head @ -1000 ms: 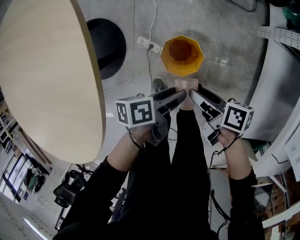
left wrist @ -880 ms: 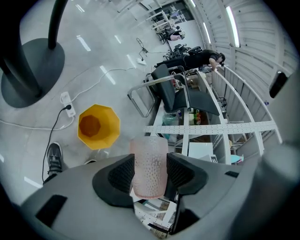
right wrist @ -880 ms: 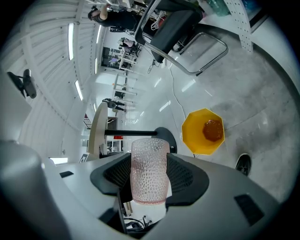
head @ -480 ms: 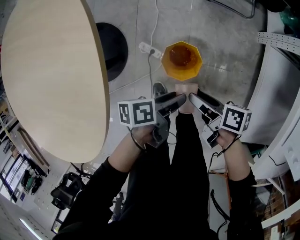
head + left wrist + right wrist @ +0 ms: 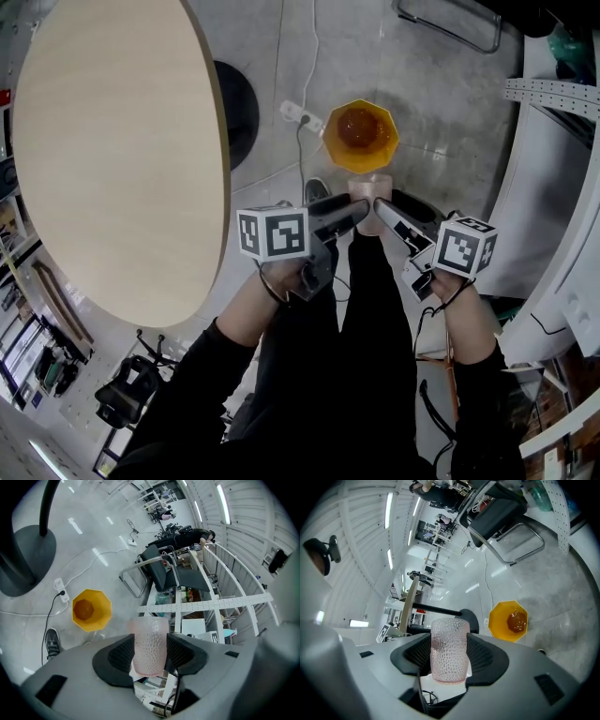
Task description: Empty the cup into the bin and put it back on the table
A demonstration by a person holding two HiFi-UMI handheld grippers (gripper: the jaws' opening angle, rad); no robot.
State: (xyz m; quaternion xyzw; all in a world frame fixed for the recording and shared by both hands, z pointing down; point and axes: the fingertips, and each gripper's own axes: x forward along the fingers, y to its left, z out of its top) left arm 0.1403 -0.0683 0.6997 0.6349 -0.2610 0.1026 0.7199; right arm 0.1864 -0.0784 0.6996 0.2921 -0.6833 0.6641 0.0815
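Left gripper [image 5: 149, 653] and right gripper [image 5: 449, 654] each have their jaws drawn in narrow on the dimpled pink cup [image 5: 369, 192], pads pressing its sides, near the yellow bin [image 5: 360, 134].

Translucent pink, dimpled all over: cup [image 5: 150, 644]. Glossy yellow plastic: bin [image 5: 360, 134], 12 o'clock of cup. Matt pale wood grain: table [image 5: 112, 150], 9 o'clock. Smooth, sheeny concrete: floor [image 5: 441, 103]. Textured black pads [image 5: 122, 655].
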